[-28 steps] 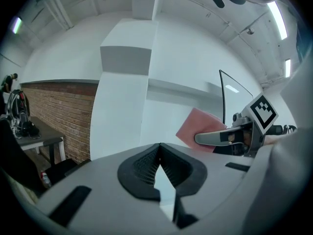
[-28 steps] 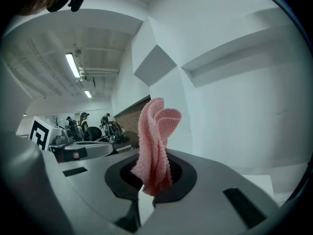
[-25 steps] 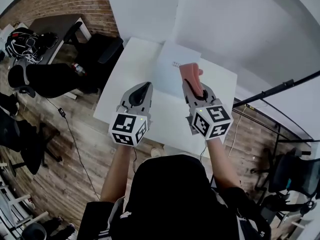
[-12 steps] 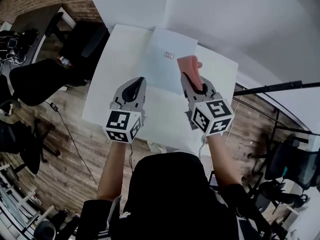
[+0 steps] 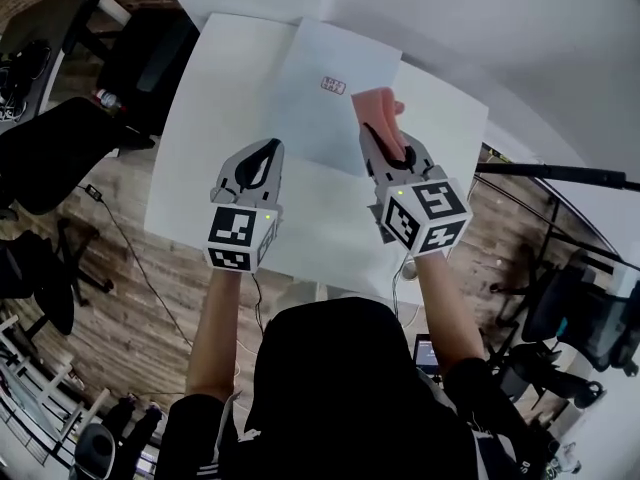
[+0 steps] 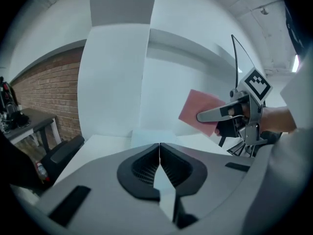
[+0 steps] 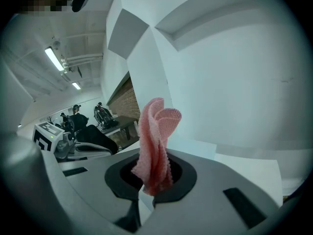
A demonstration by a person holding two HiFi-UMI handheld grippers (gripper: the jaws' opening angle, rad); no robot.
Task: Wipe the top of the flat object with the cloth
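Observation:
A flat pale-blue sheet [image 5: 322,88] with a small printed label lies on the white table [image 5: 220,98]. My right gripper [image 5: 377,130] is shut on a folded pink cloth [image 5: 377,106], held upright above the sheet's right edge. The same pink cloth [image 7: 155,146] sticks up from between the right gripper's jaws, and in the left gripper view the pink cloth [image 6: 201,111] shows at right. My left gripper [image 5: 268,148] is shut and empty, hovering over the table just left of the sheet's near corner. In its own view the left gripper [image 6: 159,147] has its jaws together.
Black office chairs [image 5: 70,138] and a dark desk stand left of the table on the wood floor. A black stand bar [image 5: 560,173] runs at the right. White walls rise behind the table. A cable trails on the floor at left.
The view has shifted so the table and sheet sit higher and nearer. Both grippers keep their states; the right one still holds the cloth over the sheet's right side.

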